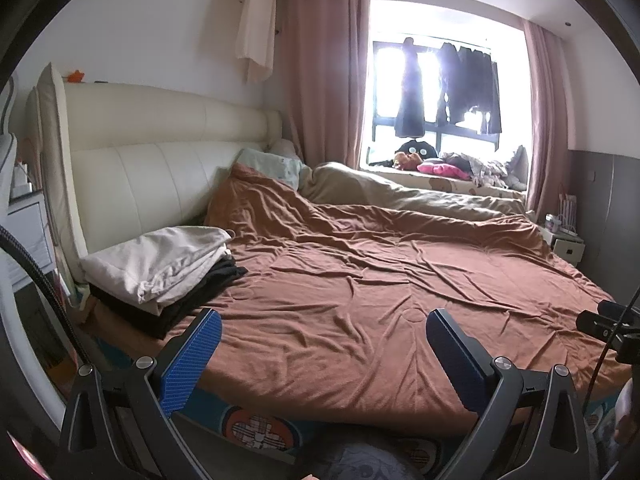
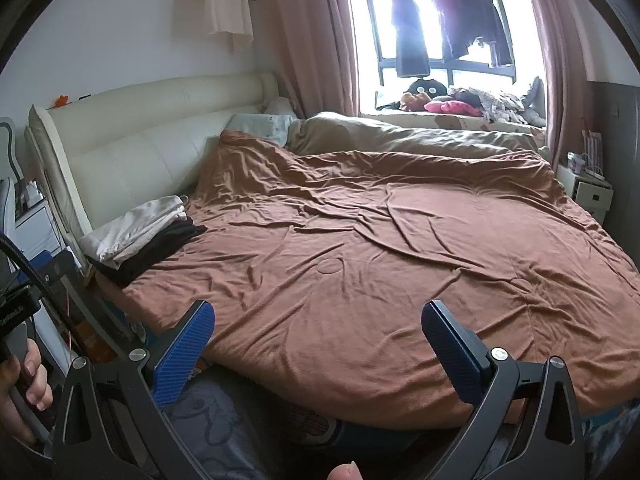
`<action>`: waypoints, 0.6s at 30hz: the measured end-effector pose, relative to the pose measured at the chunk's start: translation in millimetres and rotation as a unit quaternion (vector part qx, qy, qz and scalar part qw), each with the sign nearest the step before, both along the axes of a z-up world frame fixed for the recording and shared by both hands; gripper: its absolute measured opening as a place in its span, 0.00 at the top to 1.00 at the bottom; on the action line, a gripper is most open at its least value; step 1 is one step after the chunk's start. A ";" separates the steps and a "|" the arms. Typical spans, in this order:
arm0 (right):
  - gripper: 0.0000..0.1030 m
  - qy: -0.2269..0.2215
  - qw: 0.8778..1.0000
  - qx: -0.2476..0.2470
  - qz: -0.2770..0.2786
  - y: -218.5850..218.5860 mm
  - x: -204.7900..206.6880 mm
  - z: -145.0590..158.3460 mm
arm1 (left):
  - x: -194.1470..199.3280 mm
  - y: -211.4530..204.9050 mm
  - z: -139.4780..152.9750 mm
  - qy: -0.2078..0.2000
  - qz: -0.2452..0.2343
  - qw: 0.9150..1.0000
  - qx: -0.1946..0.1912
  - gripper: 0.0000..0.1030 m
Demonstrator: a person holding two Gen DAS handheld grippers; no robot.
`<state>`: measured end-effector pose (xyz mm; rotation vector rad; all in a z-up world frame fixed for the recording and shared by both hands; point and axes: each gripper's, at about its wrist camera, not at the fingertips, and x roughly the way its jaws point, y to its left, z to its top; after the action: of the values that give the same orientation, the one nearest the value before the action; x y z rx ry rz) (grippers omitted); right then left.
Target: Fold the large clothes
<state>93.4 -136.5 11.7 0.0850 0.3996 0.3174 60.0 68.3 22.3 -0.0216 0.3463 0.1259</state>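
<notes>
Open quilt ahead, clutter at the edges

The brown quilt [image 2: 380,248] lies spread and bare across the middle and near side of the bed, so both wide-open grippers, left [image 1: 322,342] and right [image 2: 318,334], have free room straight ahead. At the left corner a stack of folded clothes [image 1: 160,268] sits against the headboard [image 1: 160,168], which closes that side. A beige duvet [image 2: 400,136] and pillow [image 2: 260,124] heap along the far edge. A nightstand [image 2: 588,188] stands at the far right corner, and a left hand [image 2: 24,384] with a cable crowds the near left.
</notes>
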 end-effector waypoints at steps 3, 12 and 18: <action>0.00 0.002 1.000 0.002 0.001 0.0 0.4 0.0 | -0.2 0.9 0.5 -0.001 0.001 1.000 0.000 0.00; 0.00 0.001 1.000 0.001 0.001 -0.1 0.3 0.4 | -1.8 2.6 1.1 -0.002 0.002 1.000 0.002 0.00; 0.00 0.000 1.000 0.000 -0.001 0.2 -0.1 1.7 | -3.7 6.8 2.7 -0.005 0.004 1.000 0.001 0.00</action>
<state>93.2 -136.3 13.5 0.0850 0.3995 0.3153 56.3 75.1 25.0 -0.0213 0.3368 0.1349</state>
